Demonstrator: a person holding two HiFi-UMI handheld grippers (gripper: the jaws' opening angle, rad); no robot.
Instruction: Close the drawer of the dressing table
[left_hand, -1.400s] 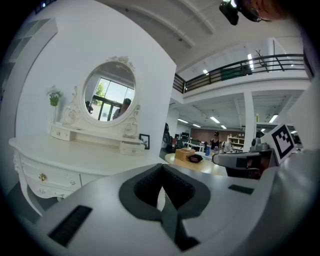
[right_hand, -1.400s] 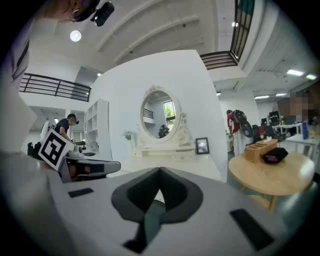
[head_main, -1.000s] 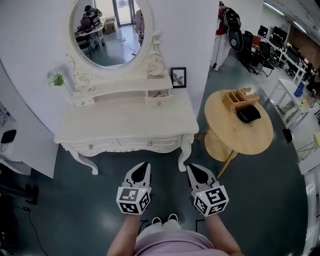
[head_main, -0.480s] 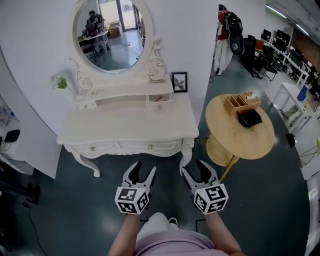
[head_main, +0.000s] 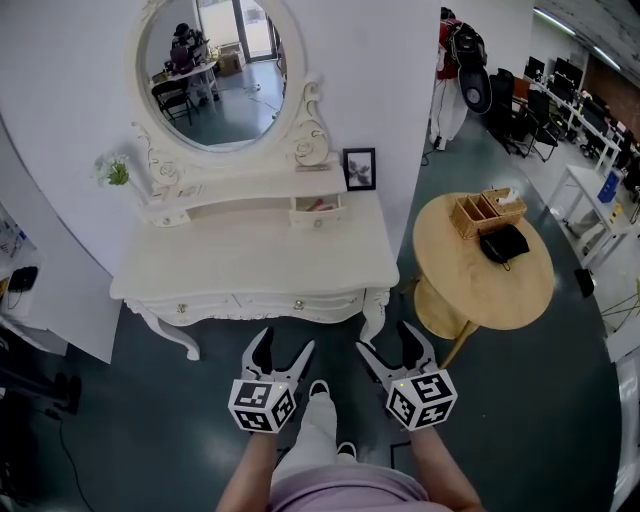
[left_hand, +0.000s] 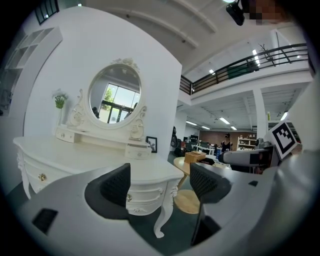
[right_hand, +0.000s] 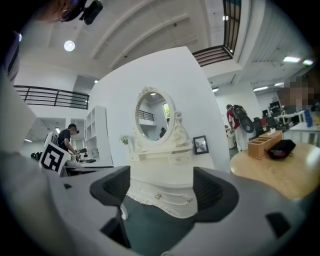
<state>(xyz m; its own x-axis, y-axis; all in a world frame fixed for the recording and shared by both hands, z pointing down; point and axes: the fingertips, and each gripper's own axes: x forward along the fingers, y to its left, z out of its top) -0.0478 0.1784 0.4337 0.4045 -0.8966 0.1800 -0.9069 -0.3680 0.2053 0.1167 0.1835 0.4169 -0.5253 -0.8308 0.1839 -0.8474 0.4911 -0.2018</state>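
- Left gripper and right gripper are hovering side by side over the dark floor, just short of the dressing table. Both are pointing towards its front.
- Jaws on both have just been opening and are now standing wide apart. Each gripper view is showing only floor and the table's front between the pads, so neither tool is gripping anything.
- One small drawer is sitting at the right end of the table's raised rear shelf, below the oval mirror. It is standing pulled out a little, well apart from both grippers, nearer the right one.
- Something reddish is showing inside that drawer; it is too small to identify.
- Between tools and drawer, the table's scalloped front edge and bare white top are lying across the way. The long front drawers, marked by a small knob, are sitting flush.
- A framed picture is standing just right of the drawer, and a small green plant is standing at the shelf's left end.
- A round wooden table is standing to the right, carrying a compartmented wooden box and a black pouch.
- The person's shoe is showing between the grippers.
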